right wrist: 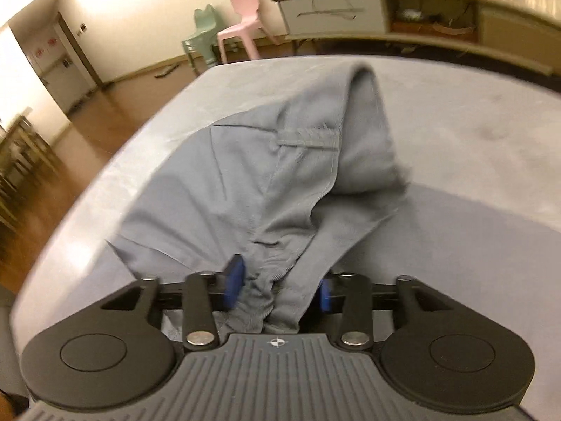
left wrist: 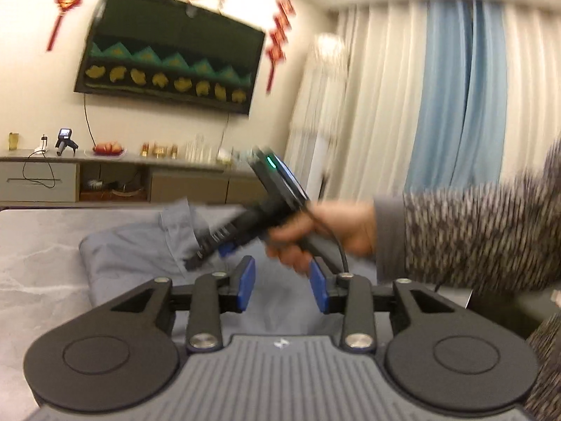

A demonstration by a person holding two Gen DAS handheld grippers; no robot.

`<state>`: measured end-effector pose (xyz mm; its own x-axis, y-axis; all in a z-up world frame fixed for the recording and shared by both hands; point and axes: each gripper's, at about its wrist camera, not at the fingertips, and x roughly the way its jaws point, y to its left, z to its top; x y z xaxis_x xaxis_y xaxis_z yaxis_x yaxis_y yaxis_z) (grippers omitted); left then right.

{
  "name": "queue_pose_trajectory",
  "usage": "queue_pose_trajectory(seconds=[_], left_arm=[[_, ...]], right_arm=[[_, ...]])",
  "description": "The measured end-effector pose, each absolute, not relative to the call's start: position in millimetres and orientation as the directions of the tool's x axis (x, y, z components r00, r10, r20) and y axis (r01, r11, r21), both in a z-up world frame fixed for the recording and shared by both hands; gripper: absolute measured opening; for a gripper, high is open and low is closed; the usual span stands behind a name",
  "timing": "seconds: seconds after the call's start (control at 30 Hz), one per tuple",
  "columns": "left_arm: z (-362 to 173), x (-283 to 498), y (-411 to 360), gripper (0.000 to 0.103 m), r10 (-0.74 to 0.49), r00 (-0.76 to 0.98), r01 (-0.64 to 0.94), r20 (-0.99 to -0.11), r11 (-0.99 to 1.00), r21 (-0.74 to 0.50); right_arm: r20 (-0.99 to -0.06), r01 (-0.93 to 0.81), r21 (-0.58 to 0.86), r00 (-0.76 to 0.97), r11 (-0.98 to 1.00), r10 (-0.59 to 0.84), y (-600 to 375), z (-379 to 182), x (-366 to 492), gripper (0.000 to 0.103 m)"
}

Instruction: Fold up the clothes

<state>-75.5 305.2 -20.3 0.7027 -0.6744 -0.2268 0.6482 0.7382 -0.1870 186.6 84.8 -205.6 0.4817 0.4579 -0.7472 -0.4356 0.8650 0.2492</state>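
A grey-blue garment [right wrist: 280, 161] with a stitched pocket seam lies rumpled on the grey table [right wrist: 455, 112], one part standing up in a hump. A bunch of its cloth lies loosely between the blue pads [right wrist: 233, 280] of my right gripper [right wrist: 278, 289], which stands open, angled down. In the left wrist view the same garment [left wrist: 133, 252] lies ahead on the table [left wrist: 38, 245]. My left gripper [left wrist: 283, 286] is open just above it with nothing between its pads. The right gripper [left wrist: 210, 251], blurred, reaches onto the cloth from the right.
A person's hand [left wrist: 336, 231] and knitted sleeve [left wrist: 473, 238] cross the right side. The table's rounded left edge [right wrist: 115, 161] drops to a wooden floor. Beyond stand a sideboard [left wrist: 115, 179], a wall TV [left wrist: 168, 49], curtains [left wrist: 448, 87], and pink [right wrist: 242, 24] and green [right wrist: 200, 42] chairs.
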Motion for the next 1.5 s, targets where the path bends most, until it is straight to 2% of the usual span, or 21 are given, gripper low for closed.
queue_pose_trajectory(seconds=[0.03, 0.1, 0.2, 0.3, 0.4, 0.47, 0.53, 0.6, 0.7, 0.77, 0.8, 0.83, 0.87, 0.97, 1.03, 1.2, 1.33, 1.37, 1.4, 1.47, 1.5], left_arm=[[-18.5, -71.6, 312.8, 0.040, -0.667, 0.715, 0.634, -0.210, 0.745, -0.207], [-15.2, -61.2, 320.2, 0.044, -0.631, 0.748, 0.588, -0.204, 0.774, -0.235], [-22.3, -34.7, 324.3, 0.044, -0.533, 0.795, 0.465, -0.290, 0.843, -0.271], [-26.5, -13.0, 325.3, 0.044, -0.463, 0.812, 0.378, -0.356, 0.881, -0.283], [-26.6, 4.2, 322.5, 0.044, -0.442, 0.803, 0.348, -0.400, 0.892, -0.288], [-31.4, 8.5, 315.9, 0.043, -0.433, 0.788, 0.344, -0.437, 0.899, -0.272], [-34.3, 9.5, 308.5, 0.042, -0.429, 0.775, 0.347, -0.464, 0.902, -0.255], [-25.3, 9.6, 301.4, 0.042, -0.438, 0.777, 0.378, -0.453, 0.899, -0.222], [-4.2, 12.5, 283.6, 0.047, -0.437, 0.792, 0.429, -0.427, 0.895, -0.121], [5.8, 29.8, 267.7, 0.050, -0.437, 0.773, 0.454, -0.460, 0.887, -0.080], [10.8, 38.5, 259.8, 0.052, -0.436, 0.764, 0.467, -0.476, 0.882, -0.059], [14.0, 54.1, 248.3, 0.053, -0.425, 0.748, 0.481, -0.509, 0.876, -0.025], [13.6, 68.7, 236.6, 0.054, -0.403, 0.739, 0.488, -0.540, 0.872, 0.017], [3.7, 112.9, 201.6, 0.053, -0.303, 0.719, 0.480, -0.626, 0.868, 0.131], [-9.3, 132.2, 180.8, 0.052, -0.243, 0.708, 0.469, -0.663, 0.864, 0.185], [-34.2, 166.4, 151.7, 0.053, -0.232, 0.671, 0.483, -0.704, 0.858, 0.177], [-47.8, 190.2, 141.7, 0.052, -0.180, 0.667, 0.437, -0.723, 0.880, 0.185], [-51.5, 193.7, 141.6, 0.044, -0.160, 0.668, 0.419, -0.727, 0.888, 0.189], [-52.0, 195.8, 142.4, 0.023, -0.152, 0.666, 0.408, -0.730, 0.894, 0.186], [-49.7, 197.2, 150.9, 0.000, -0.175, 0.656, 0.394, -0.734, 0.909, 0.136], [-48.6, 197.9, 155.2, 0.000, -0.186, 0.651, 0.387, -0.736, 0.915, 0.111]], right_arm=[[-0.740, -0.432, 0.218, 0.512, 0.875, 0.436, 85.4, -202.5, 185.4, 0.067], [-0.696, -0.417, 0.172, 0.590, 0.893, 0.409, 84.1, -202.1, 179.4, 0.076], [-0.616, -0.406, 0.179, 0.664, 0.896, 0.424, 71.0, -191.1, 181.3, 0.091], [-0.563, -0.425, 0.189, 0.691, 0.885, 0.453, 69.8, -177.6, 218.5, 0.101], [-0.567, -0.436, 0.196, 0.681, 0.878, 0.464, 98.7, -195.7, 256.7, 0.101], [-0.582, -0.442, 0.256, 0.639, 0.860, 0.502, 100.3, -201.1, 265.4, 0.089], [-0.594, -0.447, 0.342, 0.579, 0.827, 0.558, 102.0, -208.1, 272.9, 0.048], [-0.591, -0.409, 0.395, 0.572, 0.823, 0.568, 105.8, -213.1, 275.9, 0.025], [-0.532, -0.254, 0.632, 0.544, 0.732, 0.649, 71.9, -225.0, 287.8, 0.021], [-0.478, -0.195, 0.742, 0.517, 0.642, 0.710, 51.2, -238.9, 303.8, 0.026], [-0.442, -0.177, 0.789, 0.502, 0.588, 0.744, 42.0, -244.8, 310.0, 0.051], [-0.403, -0.158, 0.832, 0.487, 0.532, 0.775, 32.8, -250.7, 316.3, 0.085], [-0.349, -0.130, 0.876, 0.491, 0.464, 0.798, 19.6, -253.3, 321.9, 0.094], [-0.197, -0.024, 0.969, 0.518, 0.245, 0.832, -17.5, -260.2, 335.6, 0.096], [-0.158, 0.017, 0.984, 0.532, 0.177, 0.832, -28.4, -272.7, 344.4, 0.096], [-0.188, 0.030, 0.978, 0.551, 0.206, 0.813, -44.4, -281.7, 346.2, 0.094], [-0.222, 0.021, 0.967, 0.545, 0.252, 0.809, -57.7, -254.8, 297.8, 0.077], [-0.244, 0.011, 0.959, 0.543, 0.284, 0.804, -63.3, -234.3, 267.8, 0.073], [-0.275, -0.005, 0.944, 0.542, 0.330, 0.794, -66.5, -219.6, 249.5, 0.067], [-0.344, -0.046, 0.898, 0.548, 0.438, 0.763, -62.4, -205.1, 245.6, 0.060], [-0.379, -0.073, 0.864, 0.559, 0.499, 0.738, -57.9, -196.1, 246.2, 0.057]])
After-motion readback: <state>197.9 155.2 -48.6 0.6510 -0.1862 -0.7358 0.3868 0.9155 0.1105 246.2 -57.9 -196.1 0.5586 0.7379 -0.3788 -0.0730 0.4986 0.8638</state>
